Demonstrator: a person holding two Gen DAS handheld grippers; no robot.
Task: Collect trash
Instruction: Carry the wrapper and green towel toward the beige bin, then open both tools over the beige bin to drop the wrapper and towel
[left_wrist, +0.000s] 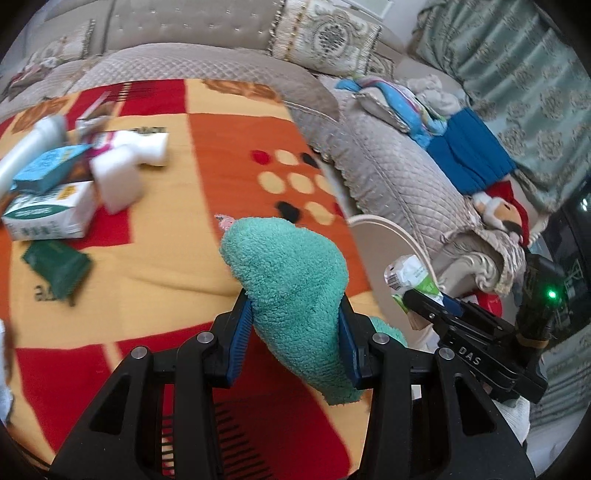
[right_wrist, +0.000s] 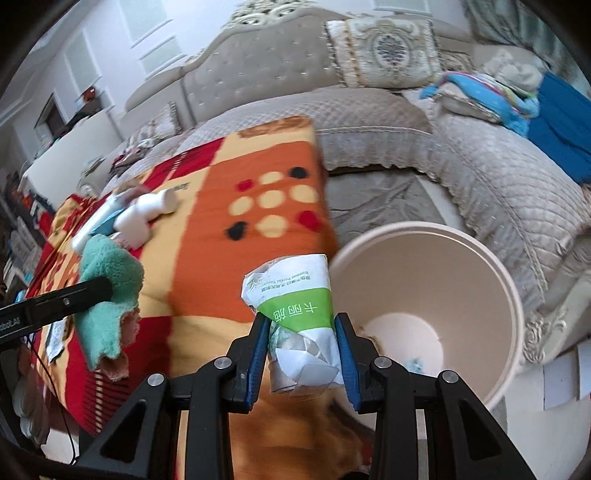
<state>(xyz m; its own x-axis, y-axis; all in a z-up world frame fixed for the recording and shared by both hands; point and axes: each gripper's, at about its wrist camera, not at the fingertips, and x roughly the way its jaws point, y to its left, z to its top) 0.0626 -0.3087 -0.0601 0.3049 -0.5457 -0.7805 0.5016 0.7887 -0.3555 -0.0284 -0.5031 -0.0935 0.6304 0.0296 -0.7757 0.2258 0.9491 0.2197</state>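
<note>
The right hand-held gripper (right_wrist: 301, 354) is clamped on a crumpled tissue packet (right_wrist: 295, 299) beside the pale bin (right_wrist: 491, 266), whose small scraps are unclear. The left hand-held gripper (left_wrist: 293, 339) clamps a green fluffy cloth (left_wrist: 288, 273) over the blanket-covered surface (left_wrist: 221, 147); boxes there blur.

The right gripper (right_wrist: 301, 350) pinched a crumpled white-and-green tissue packet (right_wrist: 299, 321) between its blue pads, at the right edge of the patterned blanket (right_wrist: 236, 258) and just beside the rim of a cream bin (right_wrist: 476, 258). At the left, the left gripper (right_wrist: 92, 291) clamped a teal fluffy cloth (right_wrist: 107, 295). White bottles (right_wrist: 147, 214) lay toward the blanket's far left corner. A quilted grey sofa (right_wrist: 480, 184) curved behind.
</note>
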